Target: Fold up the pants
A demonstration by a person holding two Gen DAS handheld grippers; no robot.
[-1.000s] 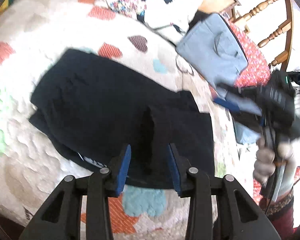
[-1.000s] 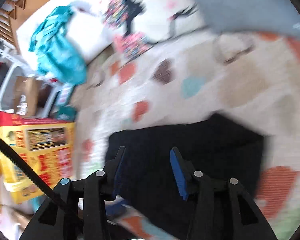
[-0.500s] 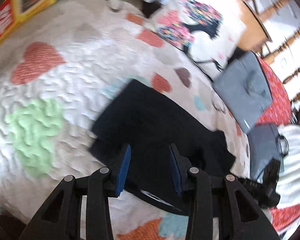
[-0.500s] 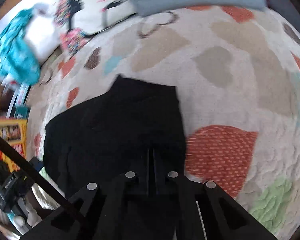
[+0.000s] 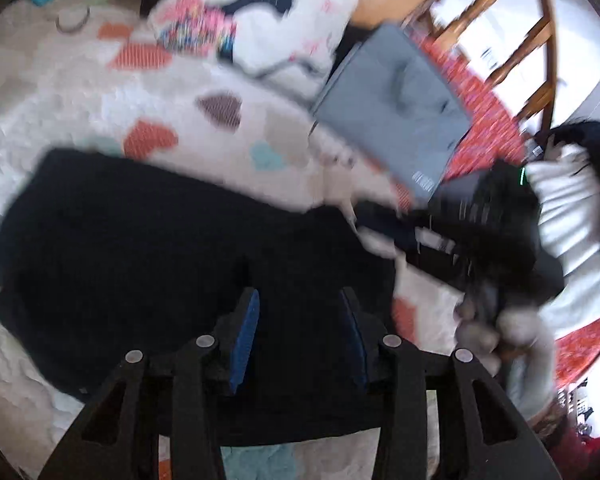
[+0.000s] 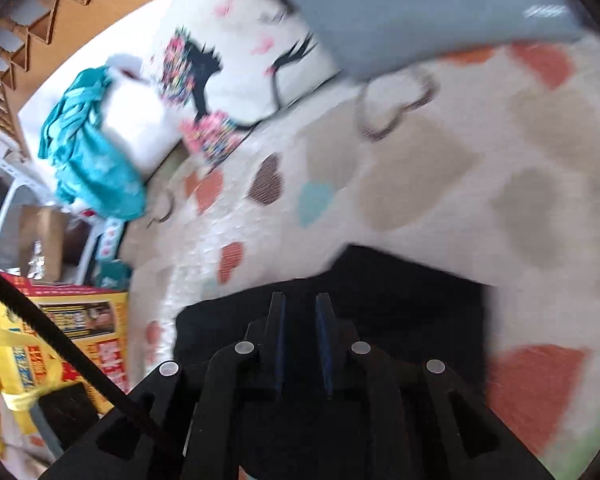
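while the black pants (image 5: 148,240) lie folded on the heart quilt (image 6: 440,168), l gripper (image 5: 298,300) hovers over them w/ jaws wide, r gripper (image 6: 300,304) above them, jaws narrowly apart, holding nothing.

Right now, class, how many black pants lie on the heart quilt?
1: the black pants lie on the heart quilt, beneath the left hand-held gripper. Blur could hide others.

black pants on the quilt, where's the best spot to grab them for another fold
Probably the near right corner of the black pants, where the hem ends on the heart quilt. They lie flat in a folded slab, so only the edges offer a lip. Come in low from the right with the left gripper, whose fingers are open, one underneath.
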